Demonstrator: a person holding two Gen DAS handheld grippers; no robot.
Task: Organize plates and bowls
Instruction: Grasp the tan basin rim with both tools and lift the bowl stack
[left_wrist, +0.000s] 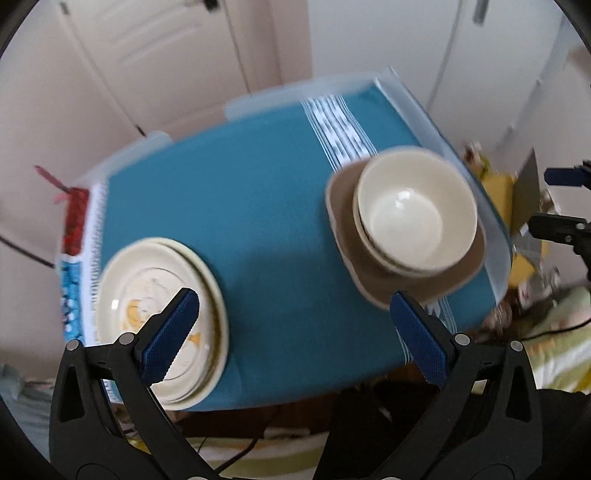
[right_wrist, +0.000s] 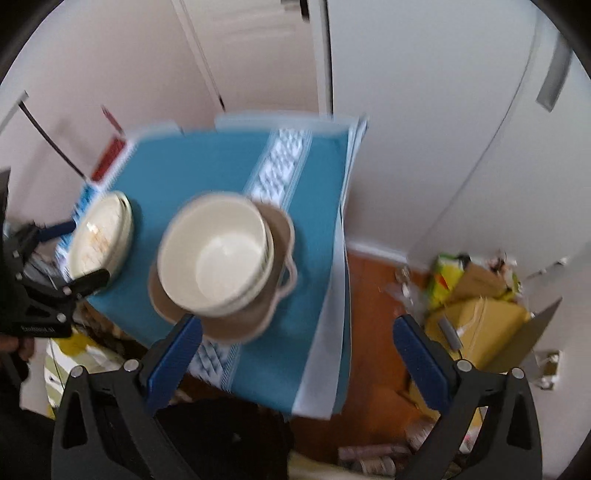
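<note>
Left to right: stack of cream plates (left_wrist: 162, 328) sat at the left edge of the teal cloth (left_wrist: 258, 229), top plate smeared with orange residue; left gripper (left_wrist: 291, 332) hung above the near edge, jaws wide, nothing between them, its left pad overlapping the plates in the left wrist view, so plates lay just left of and below it. Cream bowls (left_wrist: 417, 218), nested and sitting on a tan scalloped dish (left_wrist: 369, 273), were toward the right side of the cloth, well apart from the plates. Right gripper (right_wrist: 297, 350) also stood wide and empty, bowls (right_wrist: 218, 254) up and left of its left pad, tan dish (right_wrist: 236, 325) touching that pad's outline in frame; whether real contact, couldn't tell through blur. Judgement: both piles look already sorted, plates one pile, bowls another. If anything's left, left hand is nearer the plates, right nearer the bowls; round items, no long axis to align to, approach from above
</note>
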